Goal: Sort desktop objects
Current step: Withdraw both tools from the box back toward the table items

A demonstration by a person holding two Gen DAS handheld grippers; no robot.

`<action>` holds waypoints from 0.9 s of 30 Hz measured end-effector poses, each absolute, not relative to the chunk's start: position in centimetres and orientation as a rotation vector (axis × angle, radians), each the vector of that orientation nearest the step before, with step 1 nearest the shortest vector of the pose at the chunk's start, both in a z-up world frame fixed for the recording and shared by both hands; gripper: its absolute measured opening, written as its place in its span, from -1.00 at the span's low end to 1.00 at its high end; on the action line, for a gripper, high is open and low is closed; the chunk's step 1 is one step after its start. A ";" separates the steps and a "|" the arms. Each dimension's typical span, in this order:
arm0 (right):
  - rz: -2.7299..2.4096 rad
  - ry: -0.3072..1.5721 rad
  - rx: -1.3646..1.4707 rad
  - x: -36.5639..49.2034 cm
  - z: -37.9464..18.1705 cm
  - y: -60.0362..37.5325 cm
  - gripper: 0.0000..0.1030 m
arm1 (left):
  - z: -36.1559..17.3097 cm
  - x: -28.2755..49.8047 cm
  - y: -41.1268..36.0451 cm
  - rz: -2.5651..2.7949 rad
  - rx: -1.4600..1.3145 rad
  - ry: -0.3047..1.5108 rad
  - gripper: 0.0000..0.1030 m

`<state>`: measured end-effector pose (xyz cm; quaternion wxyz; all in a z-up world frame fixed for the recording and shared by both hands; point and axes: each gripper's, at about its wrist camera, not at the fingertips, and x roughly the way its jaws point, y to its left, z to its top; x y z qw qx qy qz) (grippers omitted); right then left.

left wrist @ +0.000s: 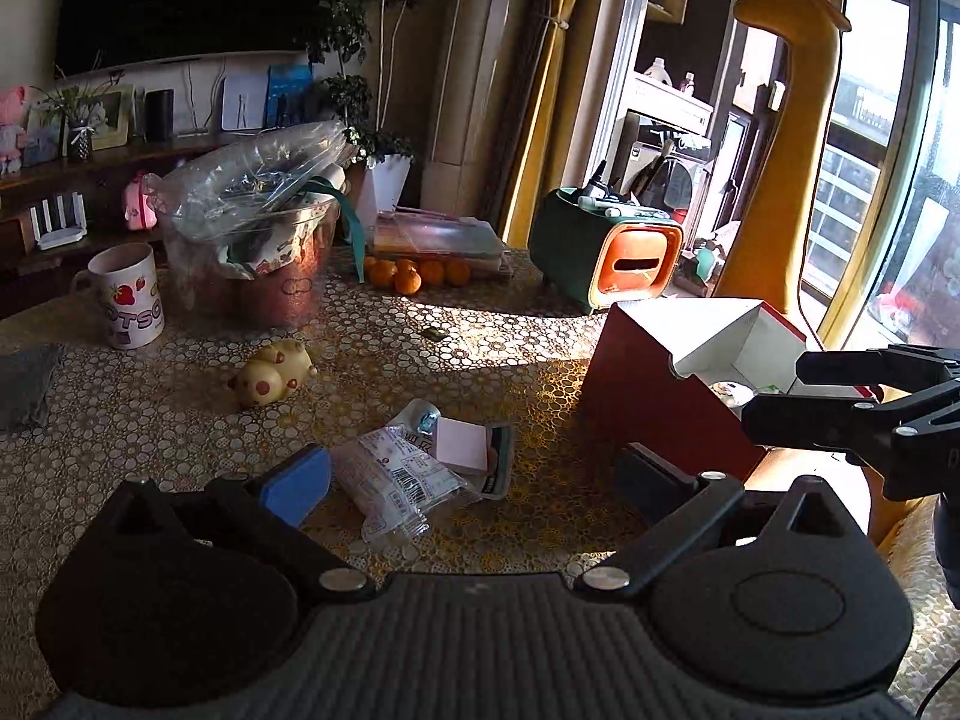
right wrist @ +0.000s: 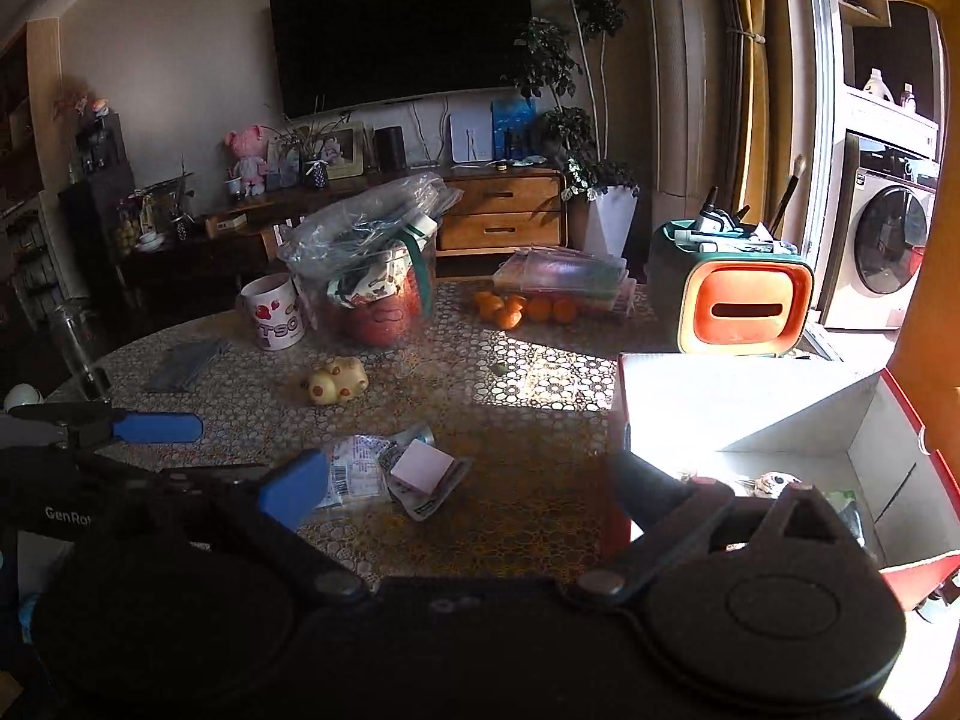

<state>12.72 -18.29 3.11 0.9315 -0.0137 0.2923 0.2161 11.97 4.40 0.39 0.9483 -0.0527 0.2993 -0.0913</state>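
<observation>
Left gripper (left wrist: 474,474) hangs over the near part of the table (left wrist: 150,420), jaws spread wide, nothing between the pads; the small pile of packets lies on the tablecloth below and just ahead of the gap, untouched. Right gripper (right wrist: 468,483) likewise wide open and empty, its dark right-hand finger (right wrist: 645,489) over the near wall of the red box (right wrist: 912,420), its blue finger (right wrist: 297,489) over the cloth. Pile, nearest item first: a clear plastic packet with printed label and barcode (left wrist: 399,483), a pink pad of sticky notes (left wrist: 465,444) lying on top of a flat grey-green pouch (left wrist: 501,468), a crumpled bit of foil (left wrist: 420,414) at the far edge of the pile. The red box stands just right of the pile, open top, white inside; a few small things already lie on its floor, too small to identify. Further in, a yellow pig figure (left wrist: 273,381) lies on its side, well apart from the pile. A small dark object (left wrist: 433,334) sits alone at the edge of the sun patch. Behind it: a strawberry mug (left wrist: 127,303) at left, a clear tub stuffed with plastic bags (left wrist: 258,228), several mandarins (left wrist: 414,273) in front of a stack of clear cases (left wrist: 444,237), and a green and orange organiser (left wrist: 606,258) with pens in its top. A folded grey cloth (left wrist: 27,384) lies at the far left edge.
</observation>
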 end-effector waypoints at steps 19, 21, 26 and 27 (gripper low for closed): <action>0.525 0.618 -0.111 14.7 -0.9 -10.8 0.98 | -2.9 17.4 11.2 -0.106 -0.016 0.649 1.00; 0.534 0.622 -0.123 15.0 -1.5 -10.1 0.98 | -3.4 18.3 11.6 -0.100 -0.001 0.656 1.00; 0.538 0.626 -0.143 16.0 -2.9 -8.5 0.98 | -4.4 20.5 12.5 -0.087 0.018 0.664 0.99; 0.537 0.628 -0.141 16.2 -3.2 -8.2 0.98 | -4.6 20.9 12.6 -0.081 0.024 0.665 1.00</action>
